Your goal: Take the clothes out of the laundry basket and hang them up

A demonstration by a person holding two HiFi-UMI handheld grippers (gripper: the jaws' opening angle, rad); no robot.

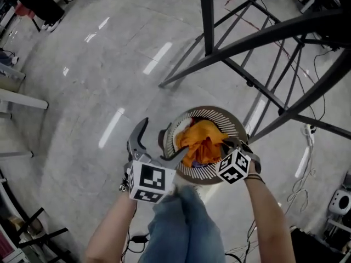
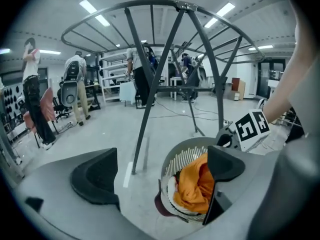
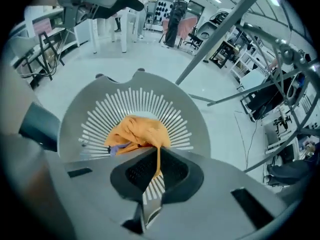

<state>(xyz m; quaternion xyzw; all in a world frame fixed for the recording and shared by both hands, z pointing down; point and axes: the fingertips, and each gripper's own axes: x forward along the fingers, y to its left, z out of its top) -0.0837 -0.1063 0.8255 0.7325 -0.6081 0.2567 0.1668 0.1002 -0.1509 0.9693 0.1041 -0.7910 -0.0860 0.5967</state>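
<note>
A round white slatted laundry basket [image 1: 233,120] stands on the floor below me, with an orange garment [image 1: 204,141] bunched inside. My right gripper [image 1: 230,143] hangs over the basket's right side, shut on a fold of that garment [image 3: 137,131]. A thin strip of orange cloth runs up between its closed pads [image 3: 172,171]. My left gripper [image 1: 163,137] hovers at the basket's left rim, its jaws wide apart and empty. Through the gap of the left gripper [image 2: 160,171] I see the basket [image 2: 186,151] and the orange garment [image 2: 197,184]. A small purple piece [image 3: 117,148] lies under the orange cloth.
The dark metal drying rack [image 1: 263,37] rises just beyond the basket, its slanted legs spreading over the floor [image 2: 150,99]. Cables [image 1: 304,174] trail at the right. White table legs [image 1: 22,100] stand at the left. People [image 2: 32,91] and office chairs are far back.
</note>
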